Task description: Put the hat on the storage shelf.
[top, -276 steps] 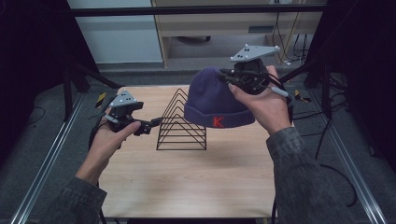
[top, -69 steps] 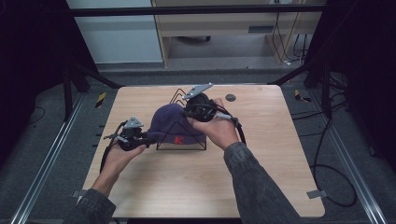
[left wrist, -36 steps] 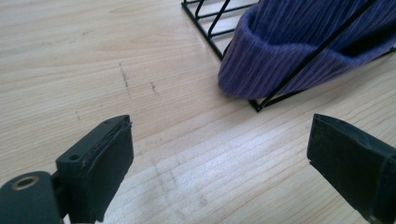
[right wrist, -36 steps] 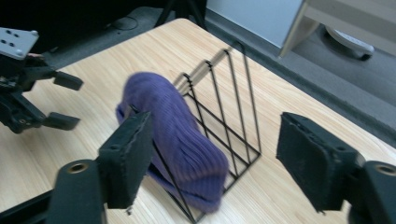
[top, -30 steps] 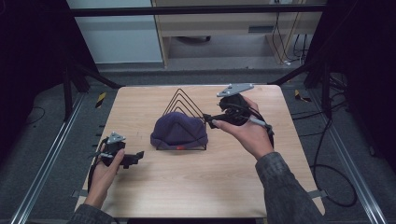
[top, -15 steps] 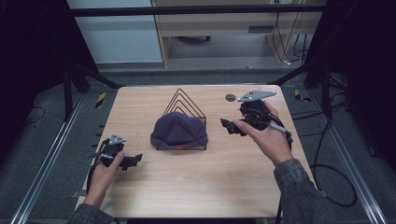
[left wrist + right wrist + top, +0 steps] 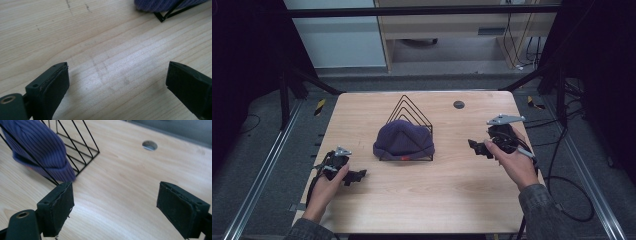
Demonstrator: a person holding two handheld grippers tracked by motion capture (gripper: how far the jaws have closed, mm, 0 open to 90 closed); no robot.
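At lower left of the high view we are resting our left gripper [image 7: 357,176] low by the table [image 7: 432,200], jaws spread and empty. At centre the purple beanie [image 7: 403,140] is now sitting draped over the black wire rack [image 7: 408,107], released. At right we are drawing our right gripper [image 7: 474,146] away, jaws spread wide, so the placing looks done
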